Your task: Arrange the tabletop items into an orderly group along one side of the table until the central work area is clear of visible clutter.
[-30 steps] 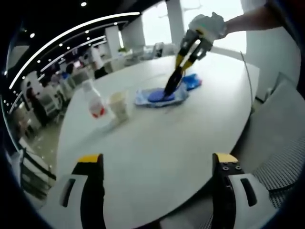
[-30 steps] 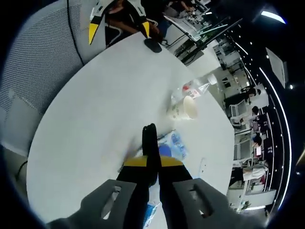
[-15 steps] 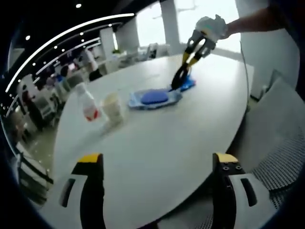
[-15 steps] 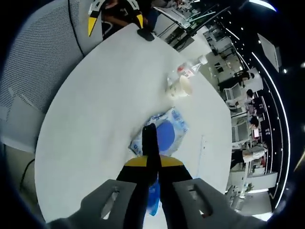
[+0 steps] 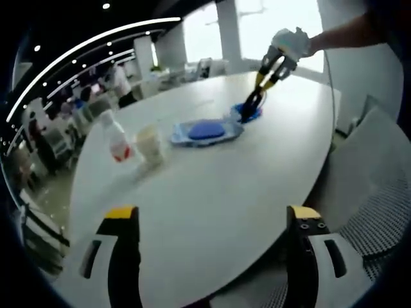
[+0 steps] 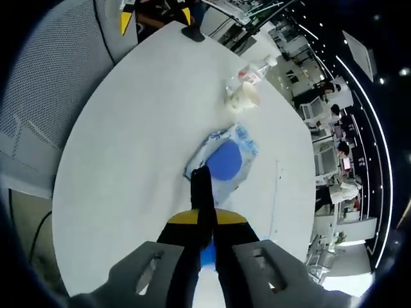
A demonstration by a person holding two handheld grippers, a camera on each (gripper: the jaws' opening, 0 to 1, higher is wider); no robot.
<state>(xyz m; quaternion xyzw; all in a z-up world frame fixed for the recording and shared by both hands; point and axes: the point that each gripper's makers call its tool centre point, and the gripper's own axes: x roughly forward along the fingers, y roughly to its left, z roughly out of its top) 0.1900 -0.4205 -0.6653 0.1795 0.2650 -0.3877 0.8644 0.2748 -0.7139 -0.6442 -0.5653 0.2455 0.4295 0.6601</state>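
- Open-plan office with rows of ceiling lights lies behind a big rounded white table [image 5: 212,192].
- Four items lie in a loose line across the far half of the table in the left gripper view: a clear plastic bottle [image 5: 114,136] with a red label, a pale paper cup [image 5: 149,142] just beside it, a flat packet [image 5: 205,131] with a blue oval inside, and a small blue item [image 5: 252,113] beyond the packet.
- In the right gripper view the bottle [image 6: 255,70] and cup [image 6: 246,95] sit near the table's far edge, well apart from the packet [image 6: 225,162].
- Right claw [image 6: 201,183] is clenched, its two jaws pressed together into a single point; whether anything is pinched there I cannot tell. Seen from the left gripper view, the right claw [image 5: 250,110] has its tip down at the small blue item.
- Left claw [image 5: 212,221] is released, jaws wide apart, hovering over bare table near its edge.
- Key relation: the packet lies directly ahead of the right claw's tip, its long axis running away from the claw and a little to the right, toward the cup. The right claw is far nearer; the left is well apart from everything.
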